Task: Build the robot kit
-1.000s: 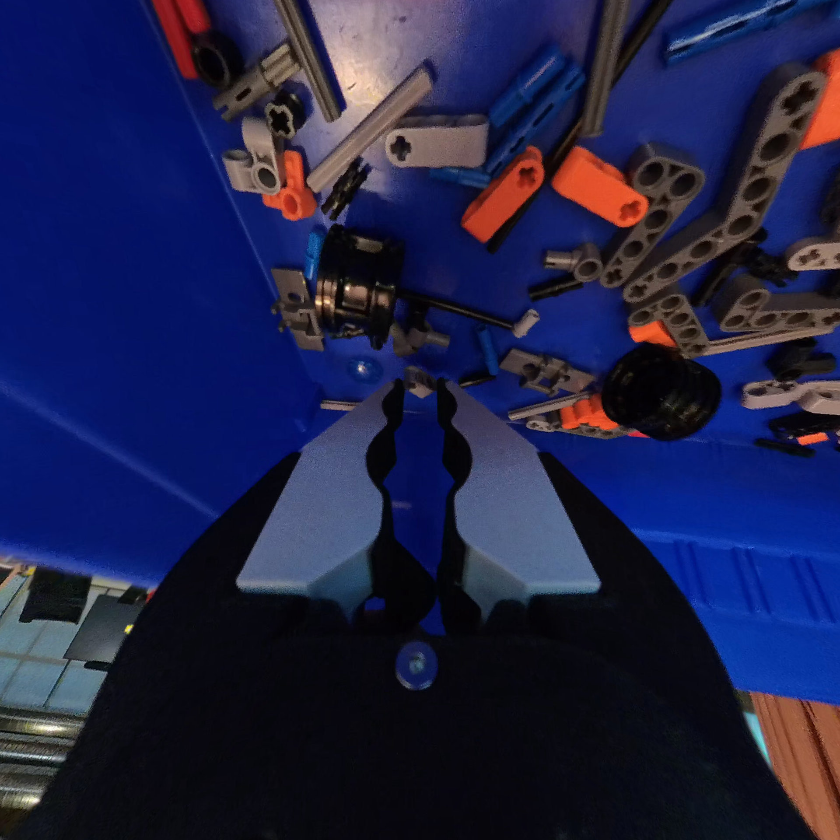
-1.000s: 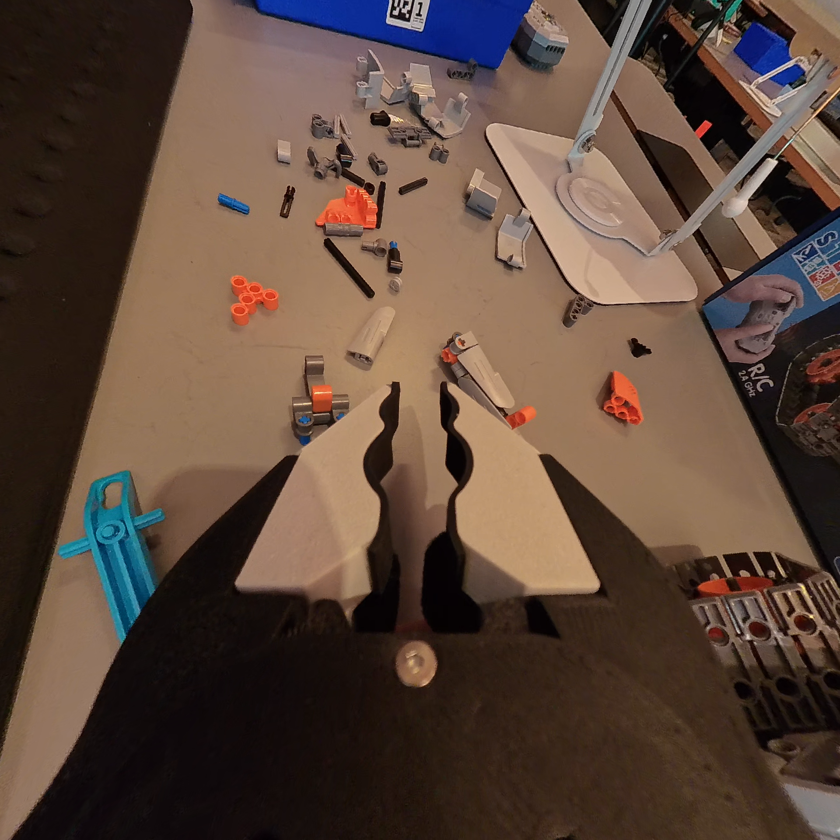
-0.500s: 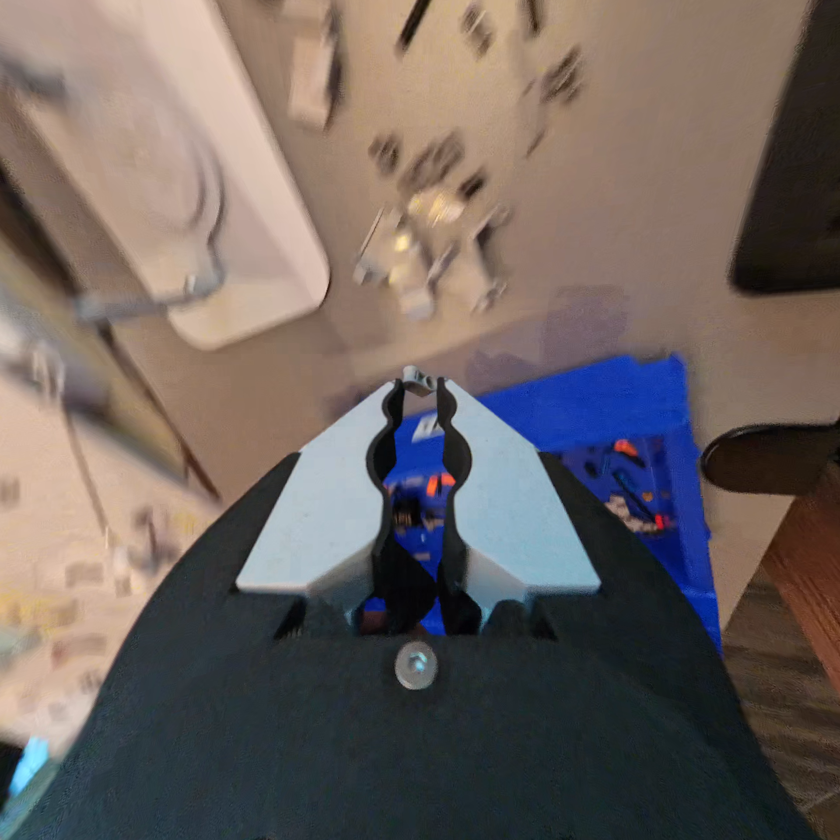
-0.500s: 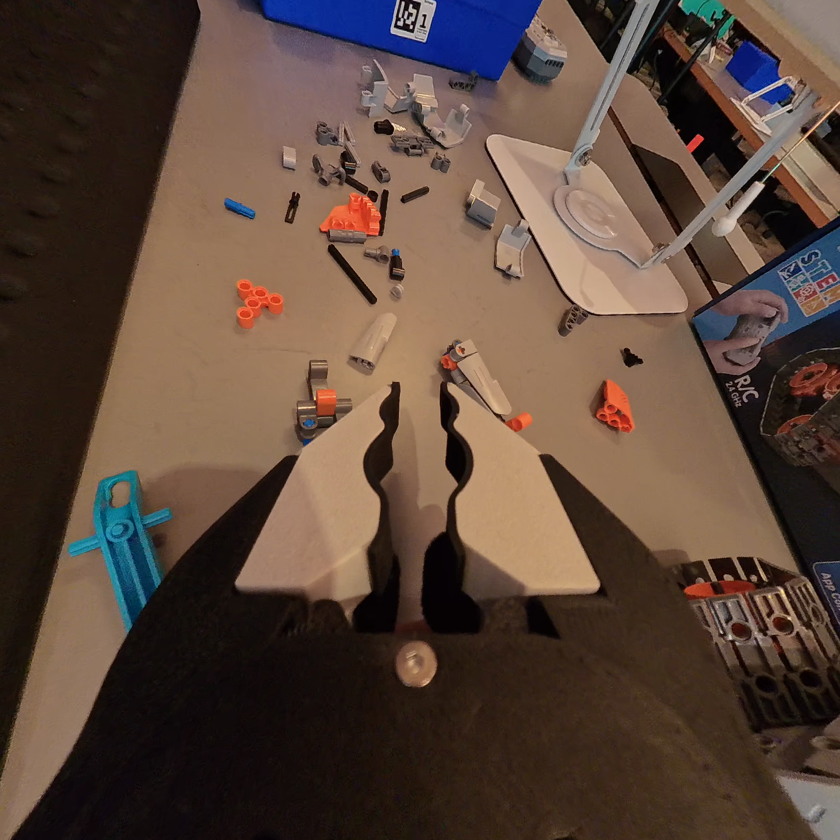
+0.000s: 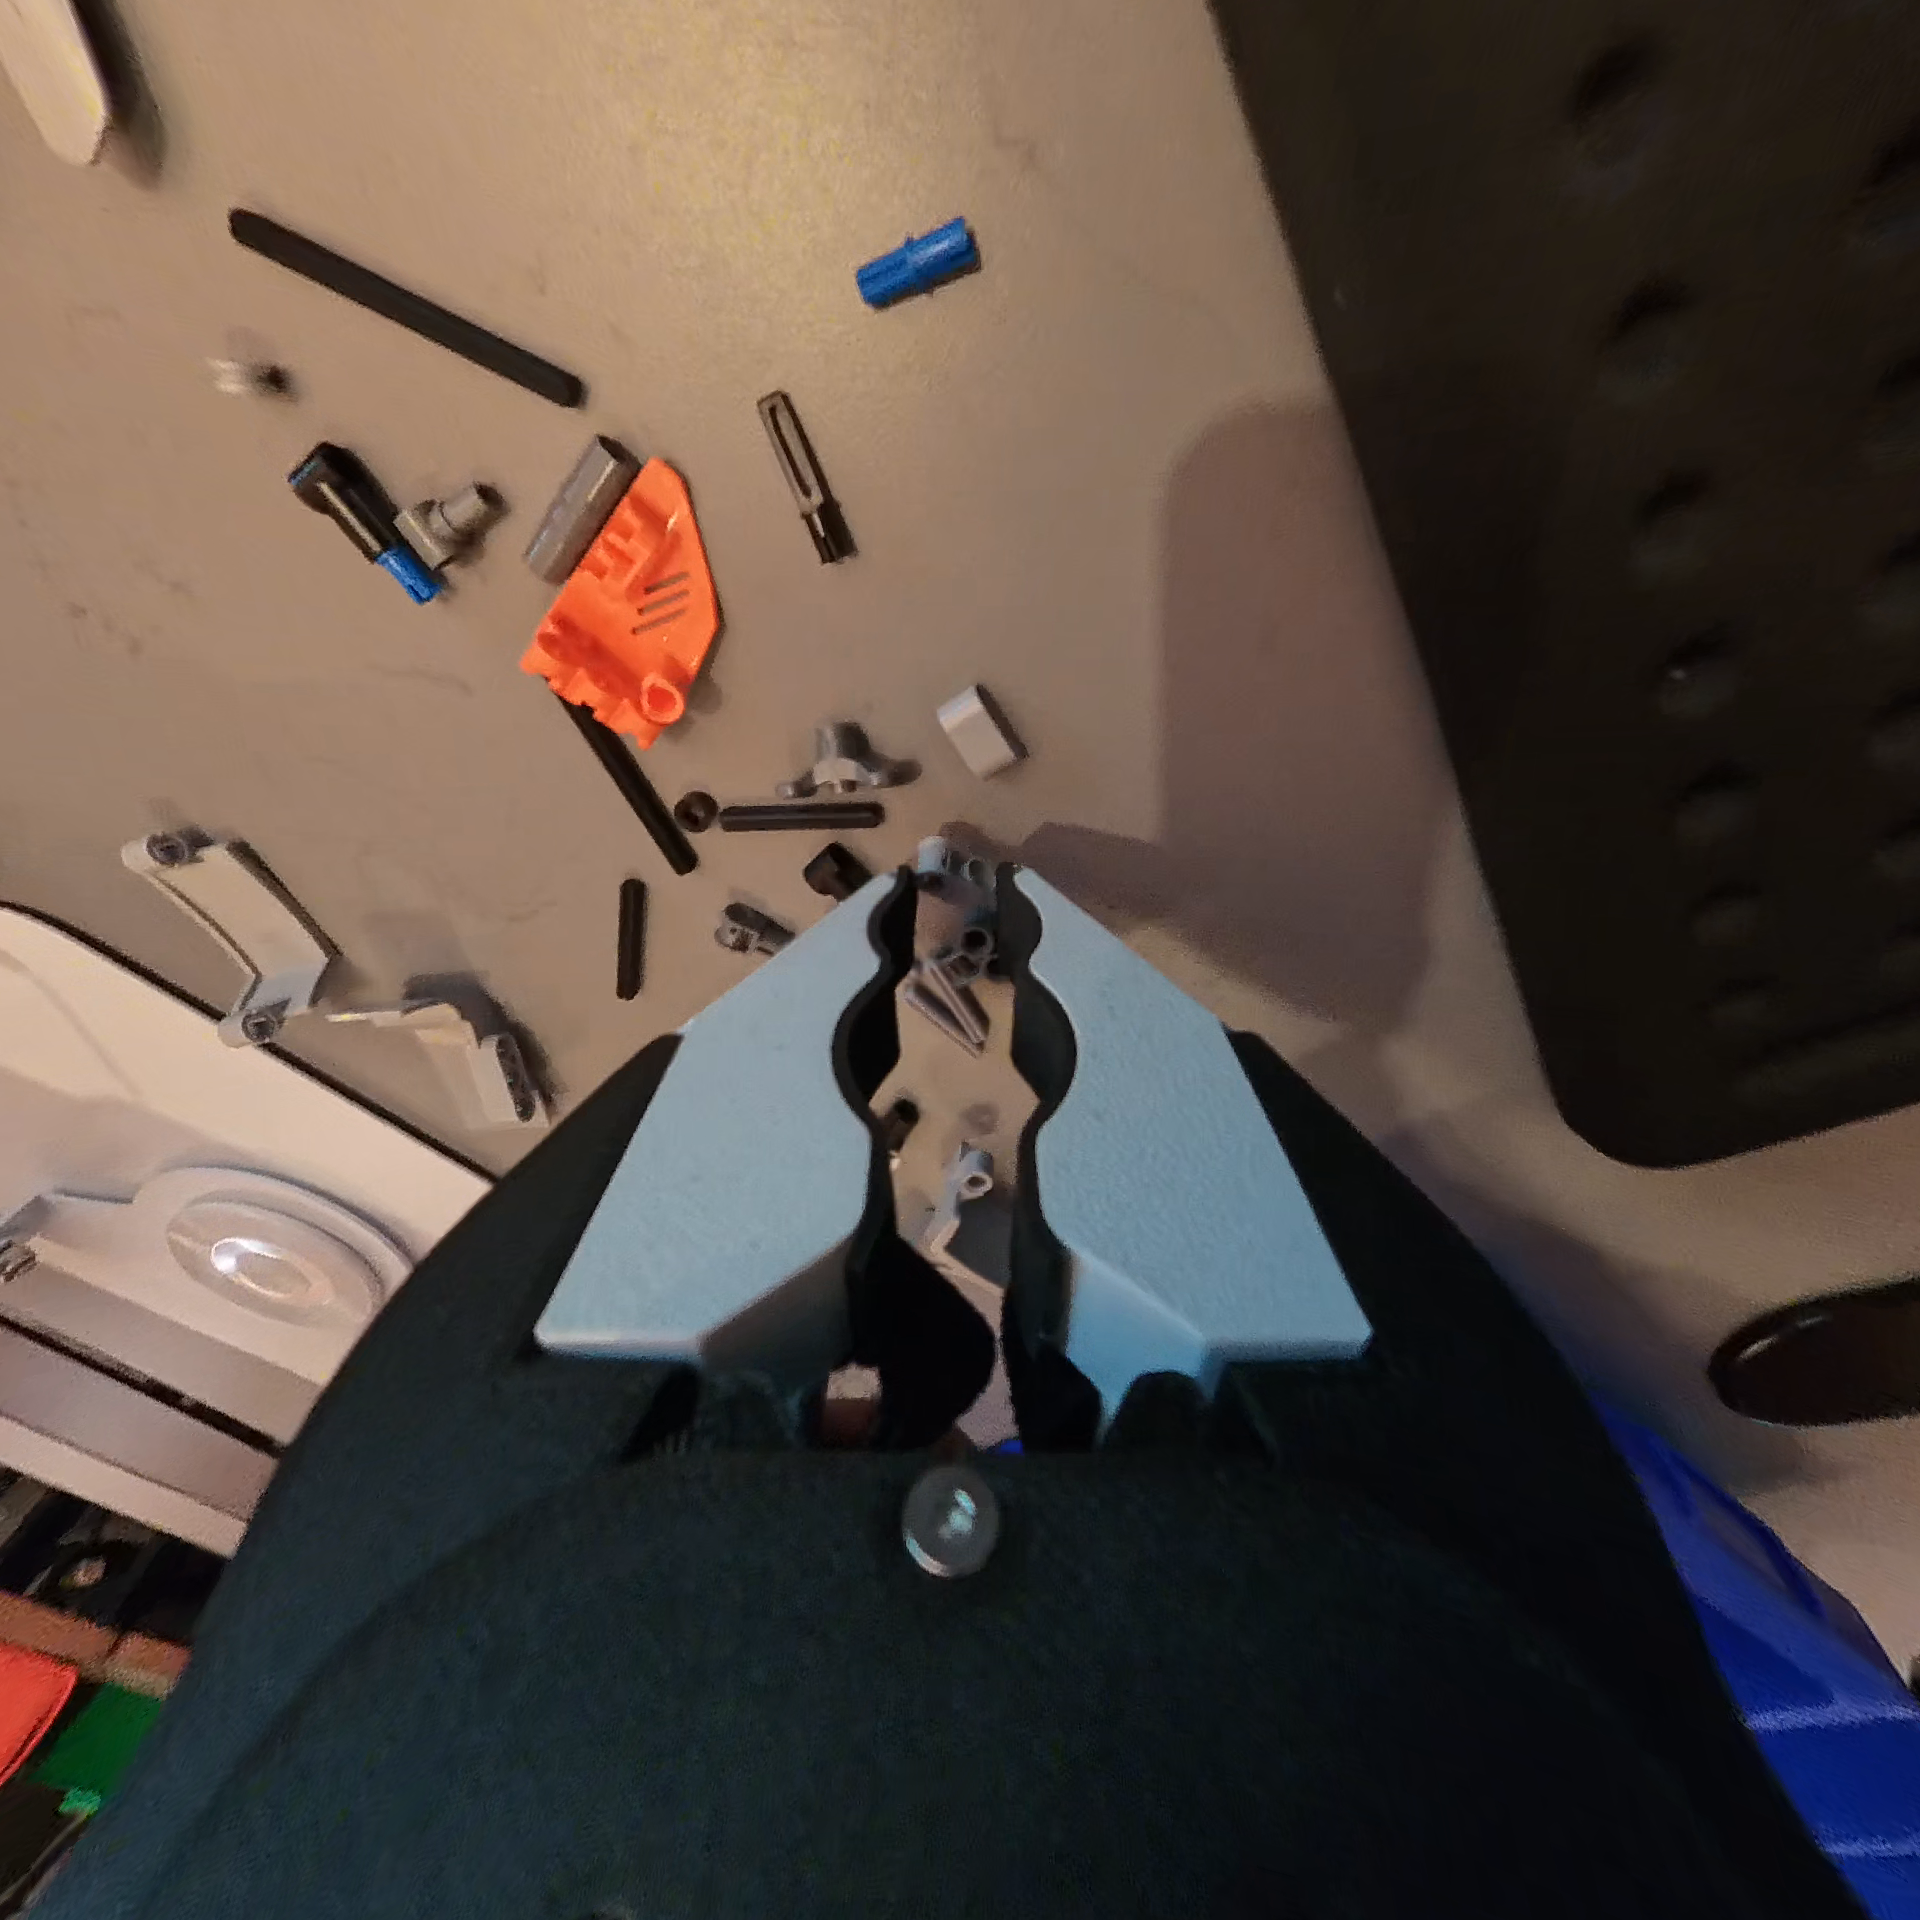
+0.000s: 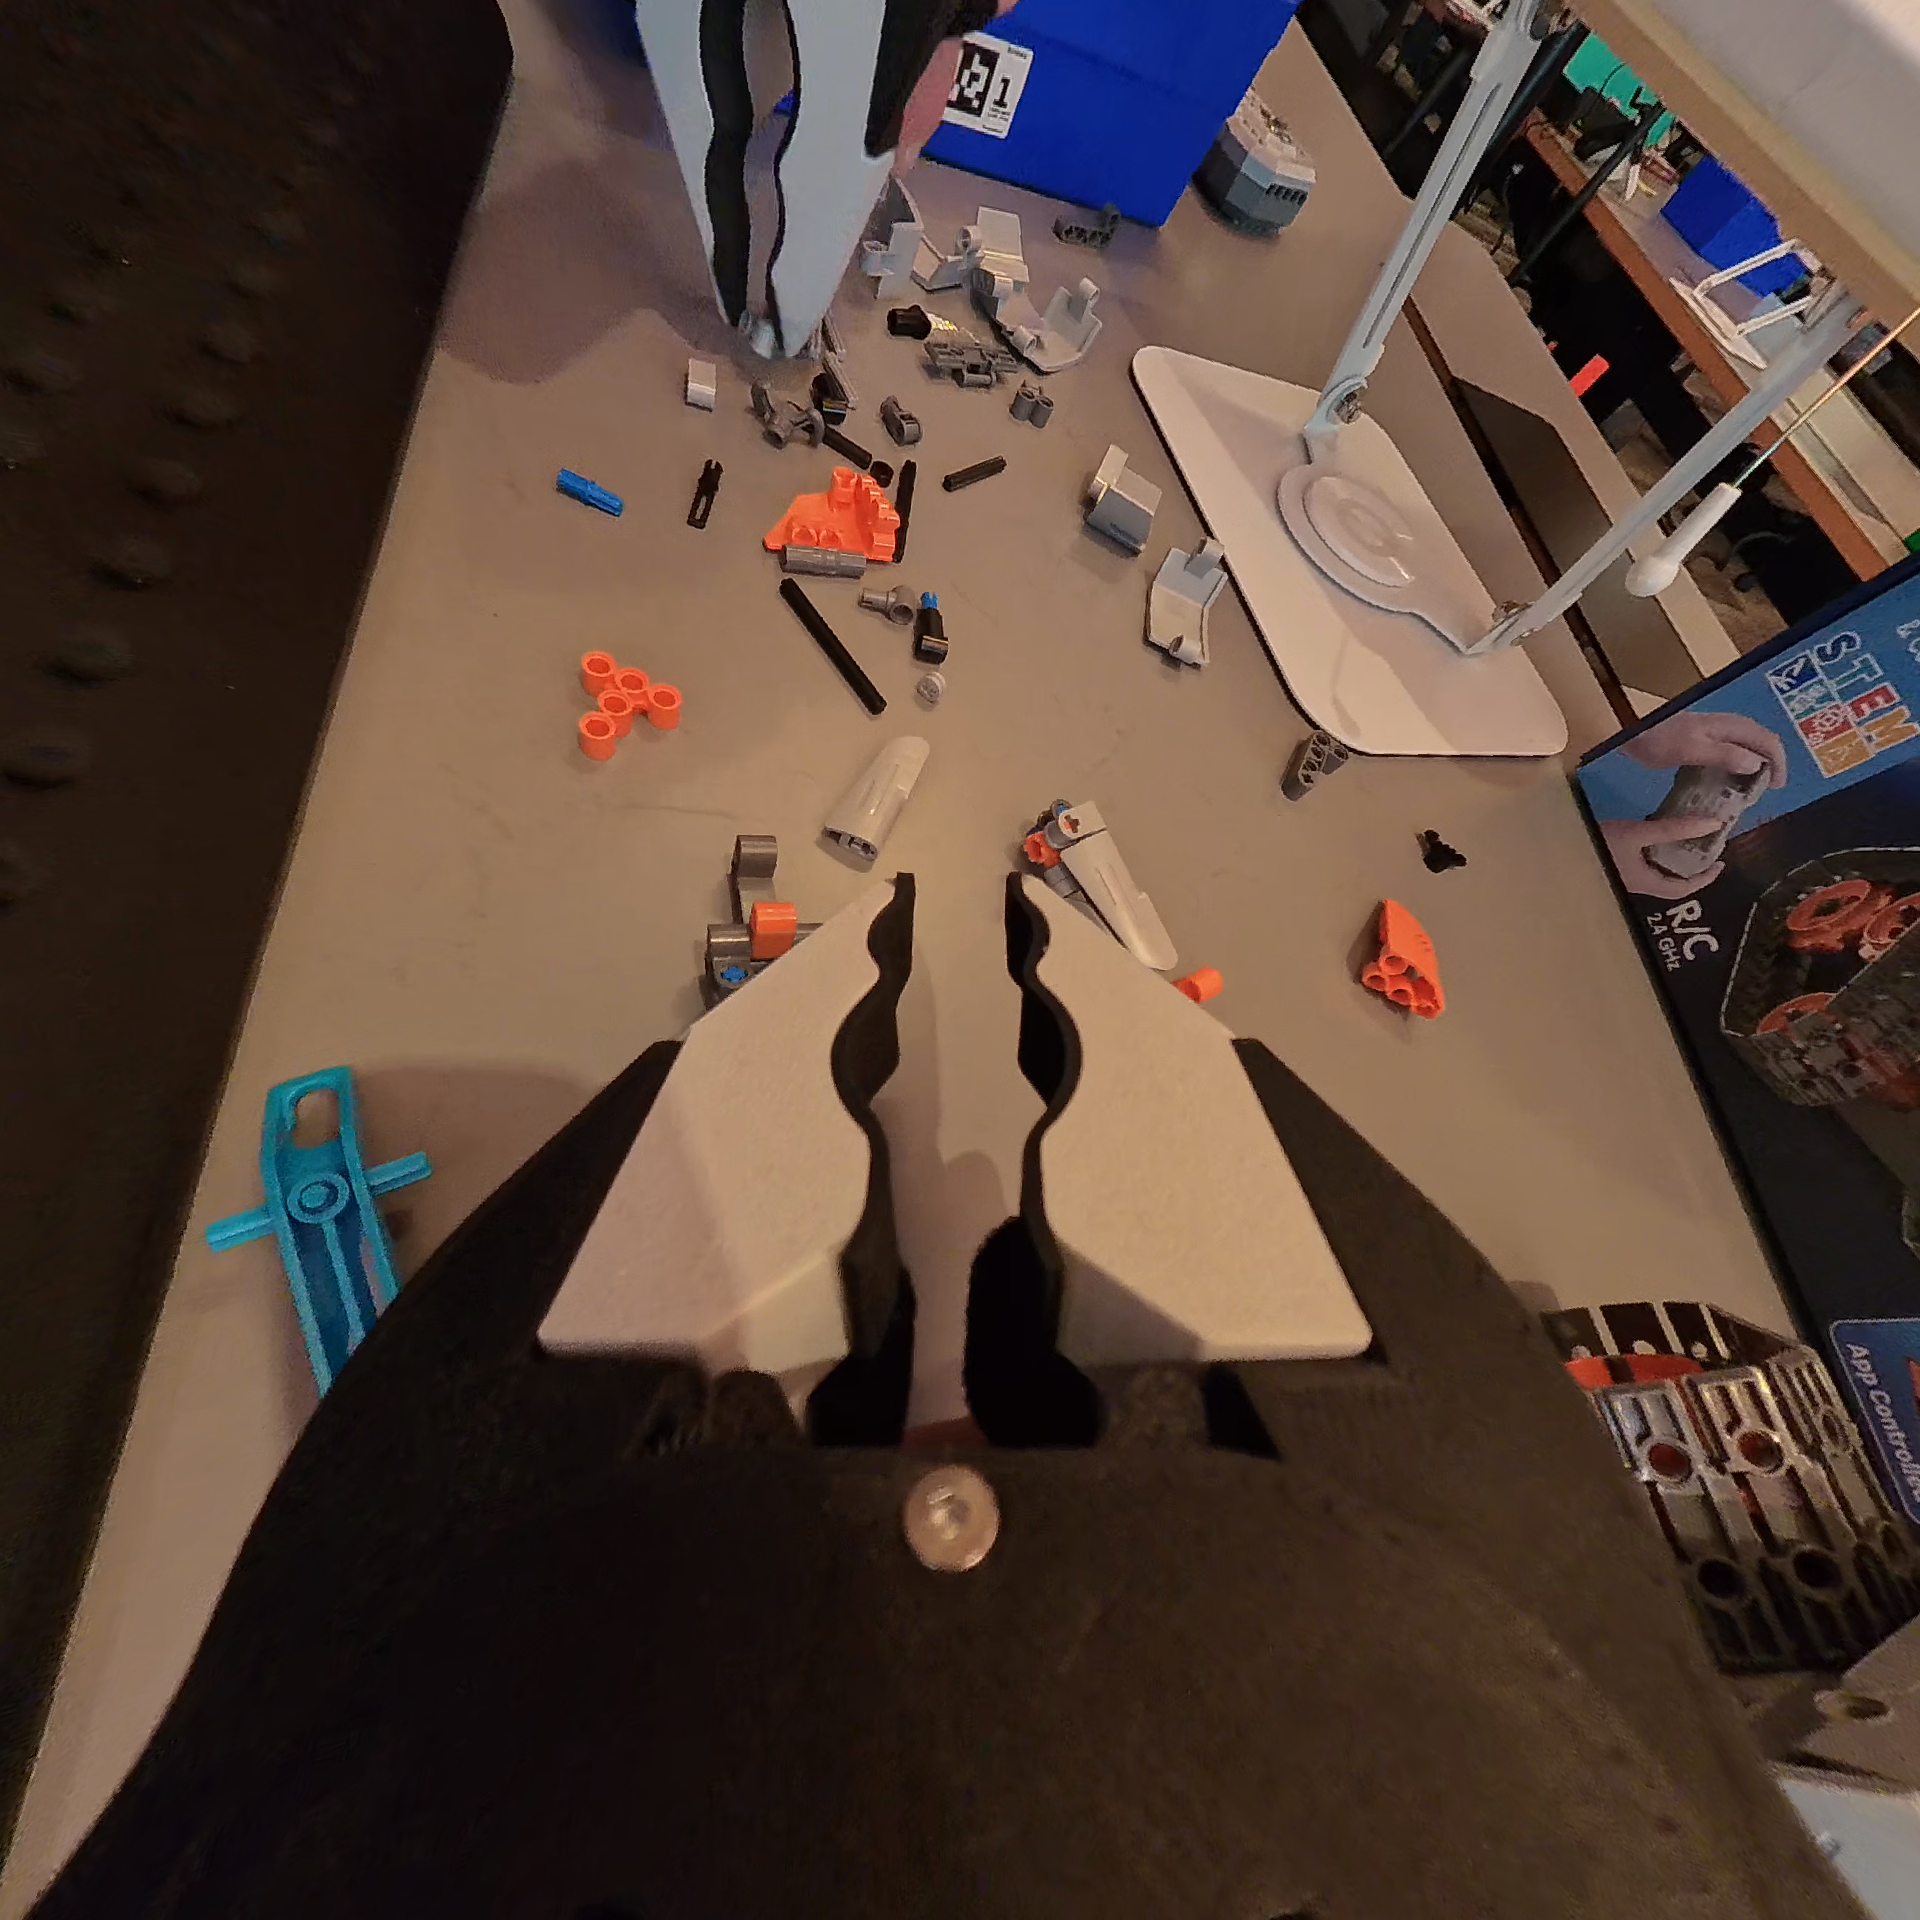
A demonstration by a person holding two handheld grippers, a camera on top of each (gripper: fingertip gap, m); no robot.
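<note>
Small grey connector piece (image 5: 948, 860) sits pinched at the very tips of the left gripper (image 5: 956, 883), jaws drawn in on it, narrow gap behind the tips. In the right wrist view the same left gripper (image 6: 774, 327) comes down from 12 o'clock, tips close to or on the worktop (image 6: 468, 831); cannot tell which. The grey piece (image 6: 766, 335) shows at the tips.

Around the left gripper tips, left wrist view: small light grey block (image 5: 982, 729) at 12 o'clock, near. Grey winged connector (image 5: 847, 756) at 11 o'clock, with a short black axle (image 5: 800, 816) just beneath it. Orange panel piece (image 5: 629, 603) farther out at 10 o'clock, a grey beam (image 5: 580, 509) touching its far edge. Long black axle (image 5: 405, 309) well apart at 10 o'clock. Blue pin (image 5: 917, 262) well apart at 12 o'clock. White lamp base (image 5: 156, 1174) at 8 o'clock. Dark mat (image 5: 1662, 520) along the 3 o'clock side.

Right gripper (image 6: 959, 894): jaws apart, nothing between them, above bare worktop. Nearest parts: grey-and-orange small assembly (image 6: 750, 925) just beside the left fingertip at 9 o'clock; light grey fairing piece with orange end (image 6: 1107, 894) just beside the right fingertip at 2 o'clock; white tapered piece (image 6: 878, 800) near at 12 o'clock. Orange cross-shaped piece (image 6: 623, 704) at 10 o'clock. Turquoise tool (image 6: 317, 1205) at 8 o'clock. Printed box (image 6: 1787, 883) at 3 o'clock. Blue bin (image 6: 1091, 94) far off at 12 o'clock.
</note>
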